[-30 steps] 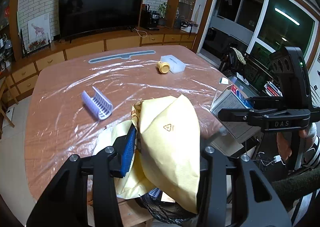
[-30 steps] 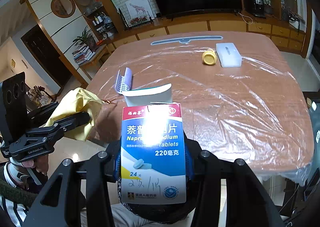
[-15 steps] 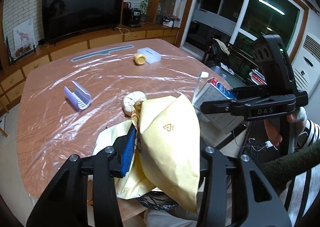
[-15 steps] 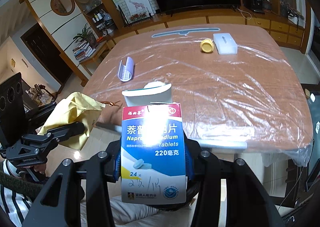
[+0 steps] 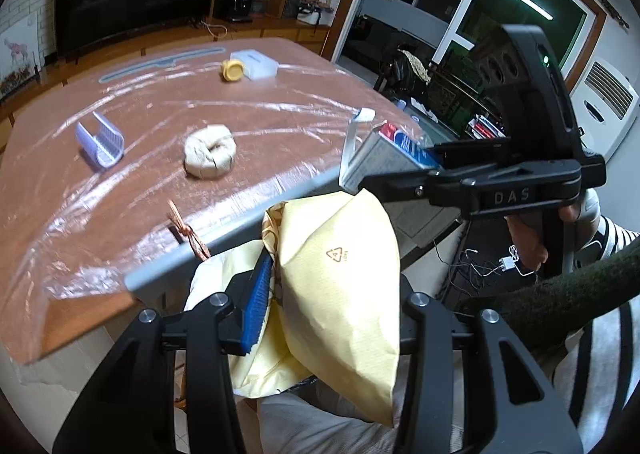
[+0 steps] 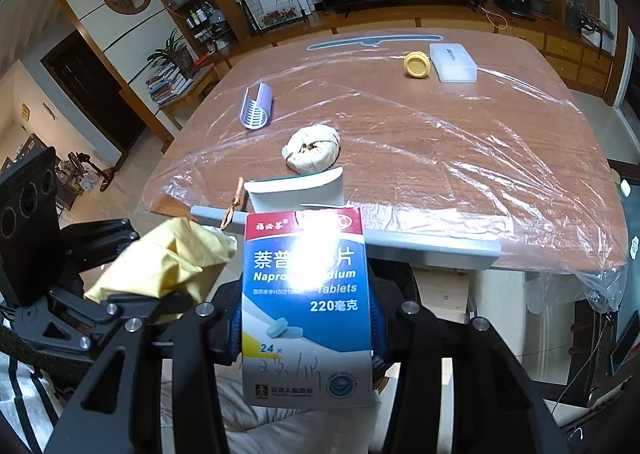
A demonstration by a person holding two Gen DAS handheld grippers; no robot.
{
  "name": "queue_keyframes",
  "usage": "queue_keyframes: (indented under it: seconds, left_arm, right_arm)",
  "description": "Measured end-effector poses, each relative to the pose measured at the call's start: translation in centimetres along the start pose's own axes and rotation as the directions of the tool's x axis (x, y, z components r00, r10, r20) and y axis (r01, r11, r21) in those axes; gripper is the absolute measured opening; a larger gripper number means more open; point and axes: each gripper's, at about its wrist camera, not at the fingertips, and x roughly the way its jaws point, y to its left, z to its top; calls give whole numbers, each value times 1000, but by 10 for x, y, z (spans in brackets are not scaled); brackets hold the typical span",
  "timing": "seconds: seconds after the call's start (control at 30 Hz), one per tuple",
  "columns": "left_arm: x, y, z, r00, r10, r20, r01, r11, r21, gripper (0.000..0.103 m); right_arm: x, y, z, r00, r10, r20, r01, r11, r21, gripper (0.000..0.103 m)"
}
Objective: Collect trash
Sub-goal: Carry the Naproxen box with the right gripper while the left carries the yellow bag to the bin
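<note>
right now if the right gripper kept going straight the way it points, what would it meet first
Probably the grey front edge of the plastic-covered wooden table, just beyond the blue-and-white tablet box clamped in the right gripper. Depth is hard to judge.

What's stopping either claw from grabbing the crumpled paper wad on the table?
Nothing on the table blocks the paper wad. But the left claw is shut on a yellow bag and the right claw on a tablet box, so both are full.

both grippers have drawn back past the table [image 6: 520, 158] edge; a crumpled paper wad [image 5: 209, 151] (hidden earlier) now shows
</note>
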Motion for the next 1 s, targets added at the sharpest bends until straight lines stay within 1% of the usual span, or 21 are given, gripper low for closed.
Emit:
queue_keyframes:
  seconds: [0.13, 0.4, 0.6, 0.8, 1.0]
  left_arm:
    - [8, 1, -7, 1000, -17, -25, 17, 1000, -18, 46]
    - [21, 9, -16, 998, -1, -59, -2, 999, -54, 46]
    - [29, 17, -21, 995, 52, -84, -57, 996, -67, 46]
    - [39, 22, -24, 988, 110, -108, -116, 992, -54, 46]
    - [48, 27, -26, 984, 126, -128, -134, 989, -59, 46]
  right_arm:
    - [3, 0, -3, 1000, -3, -11, 3, 1000, -4, 46]
    - [7, -3, -9, 1000, -1, -24, 1, 1000, 5, 46]
    - [10, -3, -15, 999, -13, -47, 13, 1000, -5, 46]
    - [20, -1, -22, 997, -17, -81, 16, 1000, -16, 46]
    - [32, 0, -31, 993, -23, -115, 20, 999, -26, 46]
